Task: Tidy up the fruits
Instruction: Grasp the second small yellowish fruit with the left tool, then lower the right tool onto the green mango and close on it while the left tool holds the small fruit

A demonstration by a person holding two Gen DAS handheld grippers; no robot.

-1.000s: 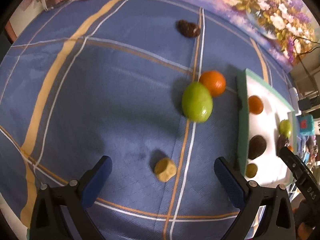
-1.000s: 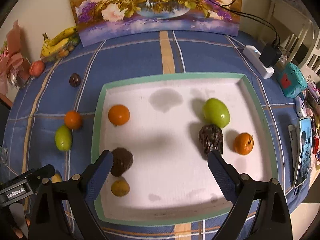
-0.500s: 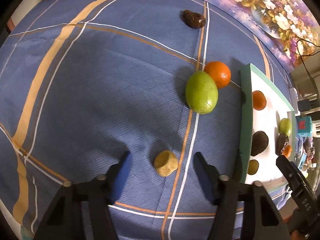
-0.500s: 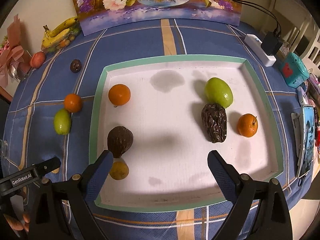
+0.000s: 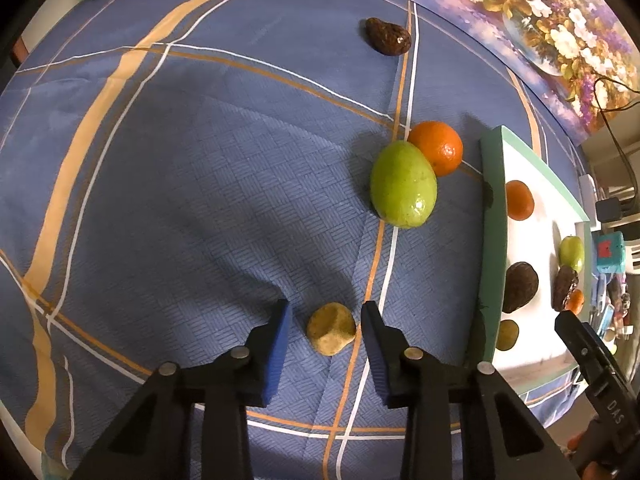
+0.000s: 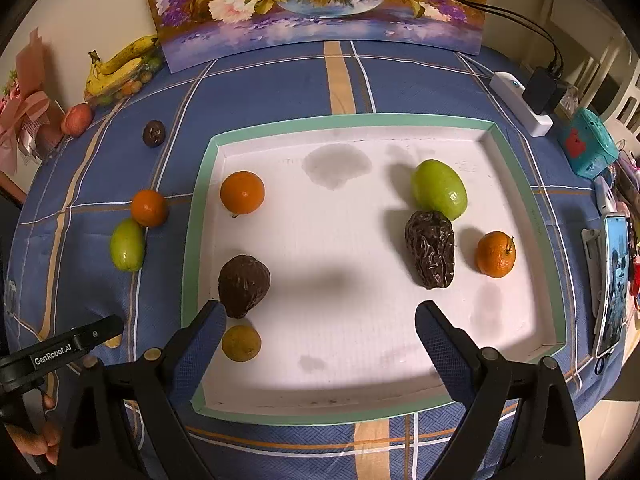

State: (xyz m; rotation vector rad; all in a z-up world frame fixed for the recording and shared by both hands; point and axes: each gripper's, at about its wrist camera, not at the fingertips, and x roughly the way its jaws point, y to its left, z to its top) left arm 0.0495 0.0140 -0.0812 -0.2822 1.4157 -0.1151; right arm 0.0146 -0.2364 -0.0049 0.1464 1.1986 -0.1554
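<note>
Jaws of the left gripper (image 5: pixel 326 320) are closing narrowly around a small yellowish fruit (image 5: pixel 331 334) lying between them on the blue surface (image 5: pixel 180 200), slim gaps either side. The right gripper (image 6: pixel 320 320) hangs wide, empty, over the tray (image 6: pixel 352 122).

yellowish lump fruit (image 5: pixel 331 333): set on the blue cloth, left of the tray (image 5: pixel 491 216)
green fruit (image 5: pixel 402 184): laid touching an orange (image 5: pixel 437 147)
</note>
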